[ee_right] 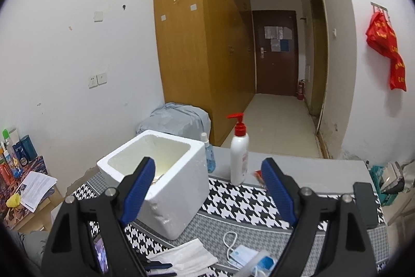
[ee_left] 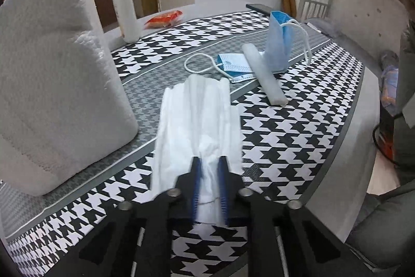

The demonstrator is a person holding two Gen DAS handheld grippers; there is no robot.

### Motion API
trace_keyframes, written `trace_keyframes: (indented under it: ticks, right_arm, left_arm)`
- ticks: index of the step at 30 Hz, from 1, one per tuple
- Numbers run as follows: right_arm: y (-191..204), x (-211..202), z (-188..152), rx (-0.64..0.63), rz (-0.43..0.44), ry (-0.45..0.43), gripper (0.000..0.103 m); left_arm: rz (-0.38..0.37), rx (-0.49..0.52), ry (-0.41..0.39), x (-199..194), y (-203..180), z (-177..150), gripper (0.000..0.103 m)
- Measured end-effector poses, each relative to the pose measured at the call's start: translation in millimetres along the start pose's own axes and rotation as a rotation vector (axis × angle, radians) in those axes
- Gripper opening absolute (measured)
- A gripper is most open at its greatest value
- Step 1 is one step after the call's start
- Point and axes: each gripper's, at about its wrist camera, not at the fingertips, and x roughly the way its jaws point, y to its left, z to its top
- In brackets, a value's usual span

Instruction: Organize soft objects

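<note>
The left gripper (ee_left: 209,168) pinches a white cloth (ee_left: 197,116) lying on the table. The right gripper (ee_right: 207,173) gapes empty above it. The foam box (ee_right: 158,173) stands open, its contents unclear.

The right gripper (ee_right: 207,188) is hovering over the table (ee_right: 311,168) with its blue fingers (ee_right: 278,192) standing wide apart and nothing sitting between them. A white foam box (ee_right: 166,188) is sitting open-topped just behind the left finger, partly hidden by it. Between the fingers and farther off, a white pump bottle (ee_right: 239,155) is standing upright. Below the fingers, a white mask (ee_right: 185,257) is lying flat, and a blue mask (ee_right: 245,255) is lying just beside it.
</note>
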Motion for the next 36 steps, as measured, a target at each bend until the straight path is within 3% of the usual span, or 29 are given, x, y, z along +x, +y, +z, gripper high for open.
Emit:
trace_keyframes:
  ticks: [4,12,16,36]
  right_arm:
    - [-9,-15,-8,0.029,-0.020,-0.011,0.087]
    - [-16,-38,-17,0.055,-0.044,-0.032,0.088]
    - [-12,-45,-21,0.043,-0.049,-0.047,0.094]
    - [3,-53,-54,0.030,-0.043,-0.025,0.097]
  left_arm:
    - [0.009,-0.011,-0.019,-5,-1,-2,0.005]
    - [0.069,-0.023,-0.163,-55,-4,8,0.005]
    - [0.095,-0.018,-0.224,-82,-8,11,0.005]
    - [0.206,-0.051,-0.440,-165,-7,10,0.005]
